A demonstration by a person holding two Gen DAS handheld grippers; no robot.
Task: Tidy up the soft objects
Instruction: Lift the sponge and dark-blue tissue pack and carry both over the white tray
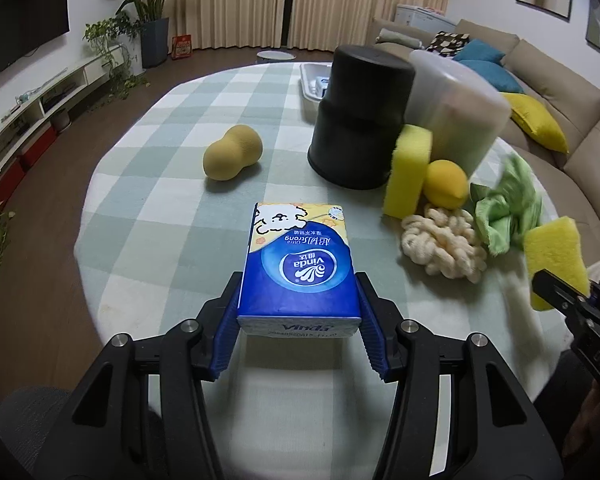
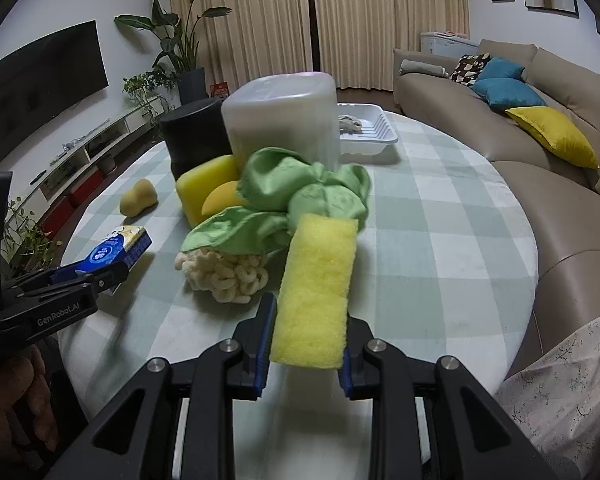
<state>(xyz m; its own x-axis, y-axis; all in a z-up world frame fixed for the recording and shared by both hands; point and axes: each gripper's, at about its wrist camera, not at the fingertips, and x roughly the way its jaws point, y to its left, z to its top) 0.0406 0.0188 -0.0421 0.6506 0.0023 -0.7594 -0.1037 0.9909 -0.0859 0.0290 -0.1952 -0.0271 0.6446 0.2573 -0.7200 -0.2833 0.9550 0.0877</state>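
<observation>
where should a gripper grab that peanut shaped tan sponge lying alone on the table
Grip the peanut-shaped sponge at its narrow waist, coming down from above with the fingers either side of the pinch. It lies flat on the checked tablecloth, apart from the black container and the pile, so the space around it looks free. The waist is probably the easiest span, and the two lobes should keep it from slipping out.
</observation>
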